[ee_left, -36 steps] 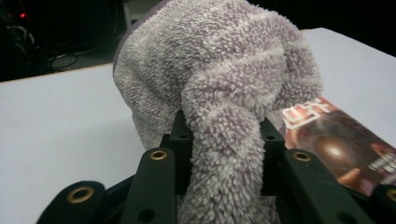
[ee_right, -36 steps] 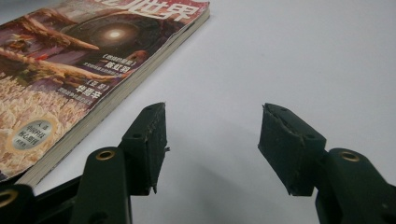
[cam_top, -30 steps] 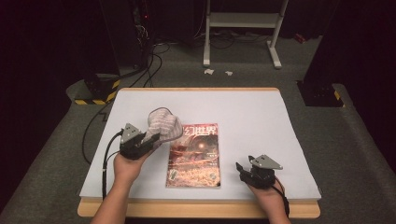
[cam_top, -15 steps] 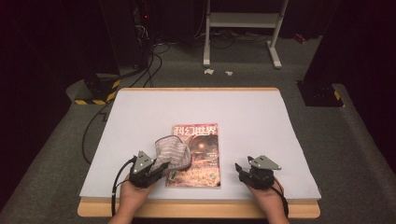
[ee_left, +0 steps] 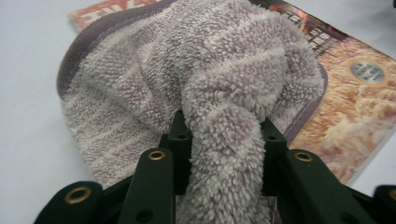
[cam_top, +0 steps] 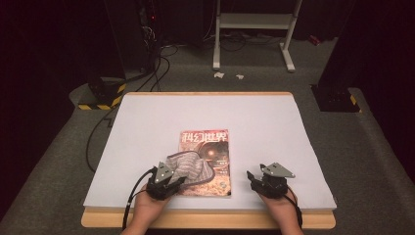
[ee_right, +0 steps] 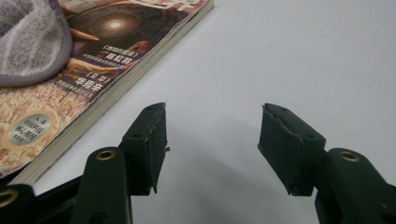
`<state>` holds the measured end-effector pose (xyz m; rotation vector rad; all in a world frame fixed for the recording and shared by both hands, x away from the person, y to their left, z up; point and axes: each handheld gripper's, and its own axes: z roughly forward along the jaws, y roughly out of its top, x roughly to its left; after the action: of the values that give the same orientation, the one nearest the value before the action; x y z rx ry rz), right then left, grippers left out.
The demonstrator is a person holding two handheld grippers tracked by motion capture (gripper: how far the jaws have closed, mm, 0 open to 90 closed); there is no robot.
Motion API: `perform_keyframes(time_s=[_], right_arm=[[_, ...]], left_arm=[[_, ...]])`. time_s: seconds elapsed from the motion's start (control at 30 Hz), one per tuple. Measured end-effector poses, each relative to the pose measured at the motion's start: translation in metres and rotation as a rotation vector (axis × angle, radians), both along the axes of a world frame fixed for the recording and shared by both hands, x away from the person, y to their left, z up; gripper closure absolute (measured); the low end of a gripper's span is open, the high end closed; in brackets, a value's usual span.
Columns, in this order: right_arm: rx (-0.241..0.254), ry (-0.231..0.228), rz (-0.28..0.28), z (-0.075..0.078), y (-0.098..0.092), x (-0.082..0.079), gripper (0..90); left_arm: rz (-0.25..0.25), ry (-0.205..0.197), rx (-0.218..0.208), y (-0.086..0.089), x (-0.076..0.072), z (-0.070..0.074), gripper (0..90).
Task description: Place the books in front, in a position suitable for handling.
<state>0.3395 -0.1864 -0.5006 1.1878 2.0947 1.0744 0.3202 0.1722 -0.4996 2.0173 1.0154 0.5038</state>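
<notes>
The towel [cam_top: 188, 169] hides the lower left of the magazine [cam_top: 208, 147] cover in the high view. In the left gripper view the towel's [ee_left: 201, 93] bunched fold covers the inner faces of the jaws, and the magazine [ee_left: 355, 93] runs off the top and right edges. In the right gripper view the magazine [ee_right: 102, 60] and towel [ee_right: 28, 42] are cut off at the left and top edges. The cover's small print is too fine to read.

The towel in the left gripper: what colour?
The towel is pale greyish-lilac terry with a darker purple hem, clearest in the left gripper view.
</notes>
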Motion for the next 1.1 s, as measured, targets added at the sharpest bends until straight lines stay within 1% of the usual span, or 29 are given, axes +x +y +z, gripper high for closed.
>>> perform_keyframes(time_s=[0.03, 0.07, 0.1, 0.13, 0.23, 0.3, 0.33, 0.4, 0.43, 0.5, 0.6, 0.7, 0.73, 0.83, 0.97, 1.03, 1.07, 1.1], right_arm=[[0.001, 0.0, 0.0, 0.0, -0.001, 0.001, 41.5], [0.002, 0.001, -0.001, 0.0, -0.001, 0.001, 41.5], [0.004, 0.002, -0.004, 0.0, -0.001, 0.001, 41.5], [0.006, 0.003, -0.007, 0.001, -0.002, 0.001, 41.5], [0.012, -0.003, -0.012, 0.002, -0.005, 0.001, 41.6], [0.018, -0.002, -0.019, 0.003, -0.007, 0.001, 41.6], [0.018, -0.005, -0.02, 0.003, -0.008, 0.002, 41.6], [0.024, -0.005, -0.026, 0.003, -0.011, 0.002, 41.7], [0.027, -0.004, -0.029, 0.003, -0.012, 0.002, 41.7], [0.029, -0.005, -0.033, 0.004, -0.014, 0.002, 41.7], [0.035, -0.005, -0.039, 0.005, -0.016, 0.002, 41.8], [0.035, -0.007, -0.039, 0.005, -0.016, 0.003, 41.8], [0.034, -0.006, -0.039, 0.005, -0.016, 0.002, 41.8], [0.035, -0.007, -0.039, 0.004, -0.017, 0.002, 41.8], [0.034, -0.004, -0.038, 0.004, -0.017, 0.003, 41.8], [0.034, -0.003, -0.039, 0.004, -0.017, 0.003, 41.8], [0.032, -0.003, -0.039, 0.004, -0.016, 0.003, 41.9], [0.031, -0.002, -0.04, 0.004, -0.016, 0.003, 41.8]], left_arm=[[-0.005, 0.001, 0.003, -0.002, 0.0, 0.0, 66.5], [-0.019, 0.006, 0.021, -0.008, 0.002, 0.0, 66.5], [-0.024, 0.007, 0.029, -0.012, 0.002, -0.001, 66.5], [-0.039, 0.013, 0.042, -0.02, 0.004, -0.001, 66.5], [-0.065, 0.024, 0.052, -0.034, 0.008, 0.0, 66.5], [-0.081, 0.031, 0.05, -0.044, 0.012, 0.0, 66.5], [-0.084, 0.036, 0.041, -0.05, 0.014, 0.0, 66.5], [-0.103, 0.04, 0.045, -0.06, 0.018, 0.0, 66.5], [-0.109, 0.044, 0.04, -0.066, 0.019, 0.001, 66.5], [-0.134, 0.049, 0.044, -0.078, 0.022, 0.002, 66.5], [-0.167, 0.056, 0.036, -0.096, 0.023, 0.002, 66.4], [-0.186, 0.046, 0.043, -0.107, 0.023, 0.002, 66.3], [-0.187, 0.041, 0.049, -0.108, 0.023, 0.002, 66.3], [-0.184, 0.042, 0.048, -0.103, 0.024, 0.001, 66.2], [-0.15, 0.038, 0.051, -0.084, 0.023, 0.001, 66.3], [-0.131, 0.038, 0.049, -0.073, 0.023, 0.0, 66.3], [-0.111, 0.039, 0.042, -0.062, 0.022, 0.0, 66.3], [-0.103, 0.039, 0.039, -0.059, 0.022, 0.0, 66.3]])
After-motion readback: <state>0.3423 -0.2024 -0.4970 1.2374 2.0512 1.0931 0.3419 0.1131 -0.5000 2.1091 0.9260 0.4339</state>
